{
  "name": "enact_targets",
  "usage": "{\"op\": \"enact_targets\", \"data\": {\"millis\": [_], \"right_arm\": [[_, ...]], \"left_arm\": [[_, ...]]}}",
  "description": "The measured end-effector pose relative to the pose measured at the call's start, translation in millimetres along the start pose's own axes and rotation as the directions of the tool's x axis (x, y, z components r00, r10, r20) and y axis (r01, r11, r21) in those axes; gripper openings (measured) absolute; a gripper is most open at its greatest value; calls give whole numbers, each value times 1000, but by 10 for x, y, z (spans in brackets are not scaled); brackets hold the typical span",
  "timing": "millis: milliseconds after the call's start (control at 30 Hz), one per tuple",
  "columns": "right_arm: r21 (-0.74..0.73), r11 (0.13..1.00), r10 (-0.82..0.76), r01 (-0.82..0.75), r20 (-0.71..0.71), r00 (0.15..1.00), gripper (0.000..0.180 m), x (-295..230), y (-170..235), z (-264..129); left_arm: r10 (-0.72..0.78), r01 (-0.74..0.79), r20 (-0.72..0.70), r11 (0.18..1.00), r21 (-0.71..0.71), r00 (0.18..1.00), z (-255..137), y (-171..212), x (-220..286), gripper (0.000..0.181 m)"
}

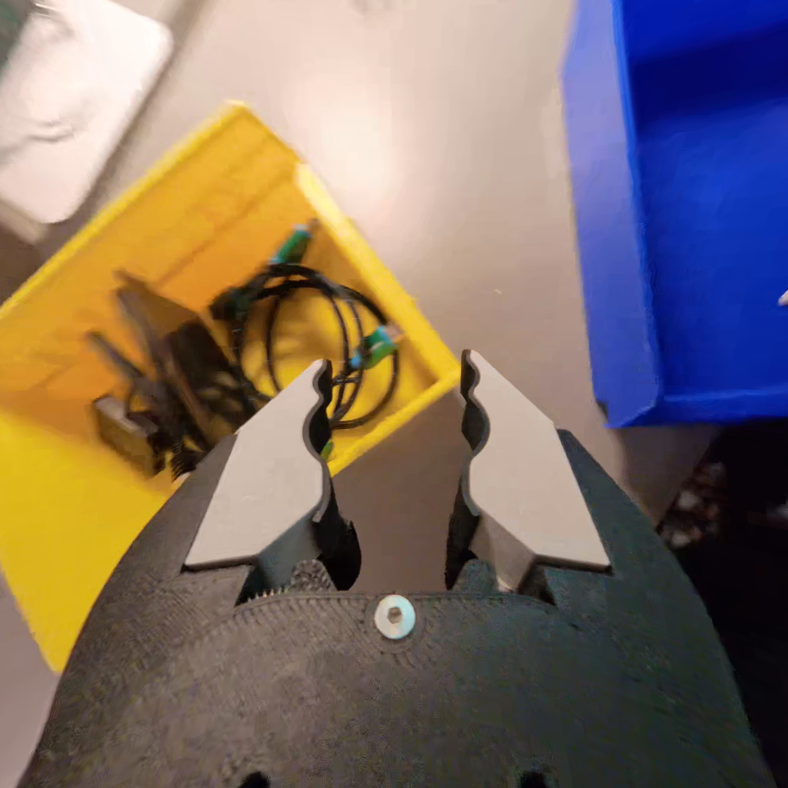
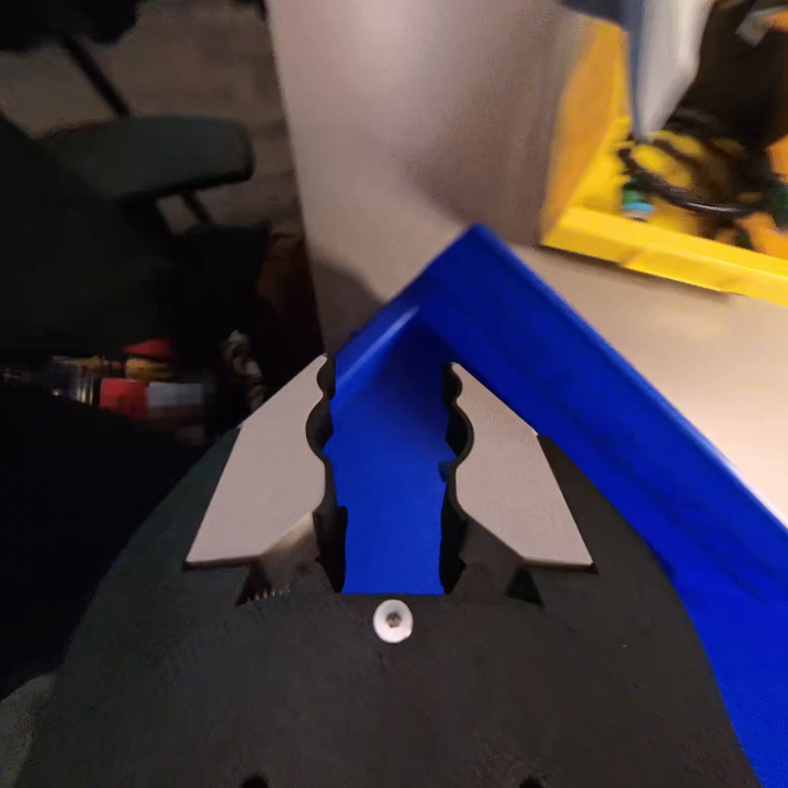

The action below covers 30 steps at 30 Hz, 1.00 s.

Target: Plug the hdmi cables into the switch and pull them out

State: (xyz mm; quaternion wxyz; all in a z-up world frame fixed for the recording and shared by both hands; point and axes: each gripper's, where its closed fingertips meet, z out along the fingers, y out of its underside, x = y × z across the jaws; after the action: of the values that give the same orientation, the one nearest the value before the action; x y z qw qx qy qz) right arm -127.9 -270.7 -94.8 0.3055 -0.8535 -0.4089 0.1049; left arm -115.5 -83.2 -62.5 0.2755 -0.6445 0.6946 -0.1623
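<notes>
While both pairs of jaws stand parted and empty, the left gripper [image 1: 394,366] hangs over the near corner of the yellow bin [image 1: 396,277], where the coiled hdmi cables [image 1: 332,341] lie beside a dark, blurred box that may be the switch [image 1: 128,430]. Nothing looks plugged yet, so I judge the whole task remains. The right gripper [image 2: 390,366] hovers over the blue bin [image 2: 554,341] corner; bare table [image 1: 447,149] between the bins leaves working room.
</notes>
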Motion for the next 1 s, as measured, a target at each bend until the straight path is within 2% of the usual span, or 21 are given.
{"op": "enact_targets", "data": {"millis": [33,100,133,167,267,367,400,467,533,633,700,767,833,933,1000], "right_arm": [[-65,997,-34,35,20,999,53,-83,40,147],[-185,975,-118,121,27,993,49,-151,190,341],[-203,967,-149,152,33,988,45,-179,228,376],[-201,965,-167,171,36,985,38,-194,241,370],[-258,939,-224,228,46,974,36,-178,455,208],[-361,903,-236,231,31,971,31,-115,851,-89],[-404,888,-234,219,13,972,30,-87,1010,-211],[-479,864,-222,157,-82,972,31,24,1292,-470],[-479,876,-176,45,-232,957,38,150,1435,-720],[-305,946,-30,-113,-427,904,56,234,1359,-963],[-130,979,75,-159,-498,864,64,248,1191,-1016],[63,980,195,-190,-519,832,68,272,988,-971],[226,946,320,-233,-529,786,73,365,844,-878],[374,879,475,-297,-621,623,71,652,844,-763],[369,879,476,-302,-725,498,58,794,975,-718]], "left_arm": [[62,-62,-6,996,-68,998,135,56,127,59],[125,-122,-1,974,-189,992,347,256,225,52],[155,-140,71,973,-181,985,365,262,140,49],[138,-124,72,978,-166,988,336,282,139,47],[115,-109,23,980,-169,993,154,491,149,31],[125,-106,47,950,-294,991,-135,980,0,28],[126,-91,77,929,-359,989,-260,1191,-88,28],[124,-22,186,881,-472,975,-558,1608,-340,43],[74,64,256,868,-493,964,-835,1873,-453,58],[4,154,384,912,-380,923,-1181,1919,-515,74],[-88,170,393,969,-177,915,-1207,1647,-377,75],[-154,159,332,987,12,930,-1027,1298,-139,77],[-211,190,309,977,95,927,-738,1128,-22,77],[-357,307,389,933,187,849,-367,1106,-161,73],[-419,330,416,905,270,807,-205,1097,-243,56]]}}
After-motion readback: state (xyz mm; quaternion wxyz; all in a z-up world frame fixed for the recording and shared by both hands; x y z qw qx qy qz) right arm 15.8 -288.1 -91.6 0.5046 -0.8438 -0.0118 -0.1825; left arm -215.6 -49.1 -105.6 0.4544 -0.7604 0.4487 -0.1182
